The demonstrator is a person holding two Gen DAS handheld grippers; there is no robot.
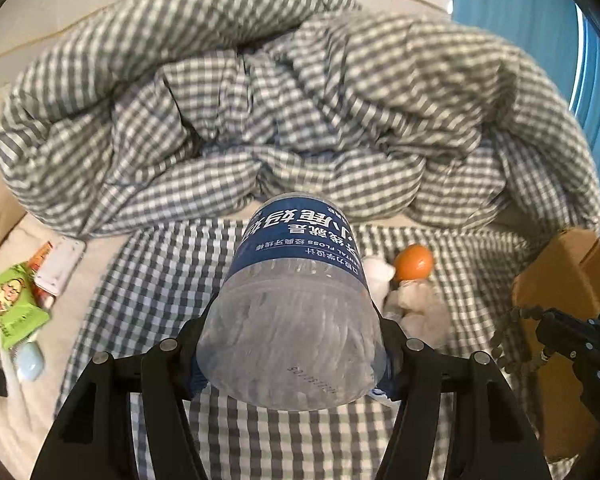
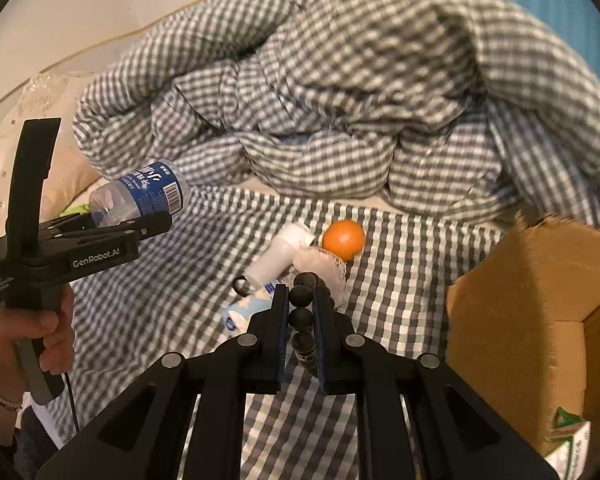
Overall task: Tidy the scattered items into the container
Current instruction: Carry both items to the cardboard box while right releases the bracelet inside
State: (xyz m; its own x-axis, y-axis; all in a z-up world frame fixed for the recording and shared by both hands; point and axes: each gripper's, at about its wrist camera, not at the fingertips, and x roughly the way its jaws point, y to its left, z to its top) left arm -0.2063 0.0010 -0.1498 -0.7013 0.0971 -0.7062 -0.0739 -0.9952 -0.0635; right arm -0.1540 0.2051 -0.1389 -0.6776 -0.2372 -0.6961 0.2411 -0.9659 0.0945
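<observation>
Floss-pick jar (image 1: 296, 304), clear with a blue label, sits clamped in our left gripper (image 1: 294, 354) above the checked sheet (image 1: 160, 280), with an orange (image 1: 413, 262) beyond. From the right wrist, our right gripper (image 2: 301, 312) pinches a string of dark beads (image 2: 301, 296) beside the cardboard box (image 2: 540, 308).

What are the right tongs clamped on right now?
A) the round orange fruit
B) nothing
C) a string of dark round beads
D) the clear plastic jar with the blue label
C: in the right wrist view the right tongs are closed on a string of dark round beads; the round orange fruit lies on the checked sheet.
</observation>
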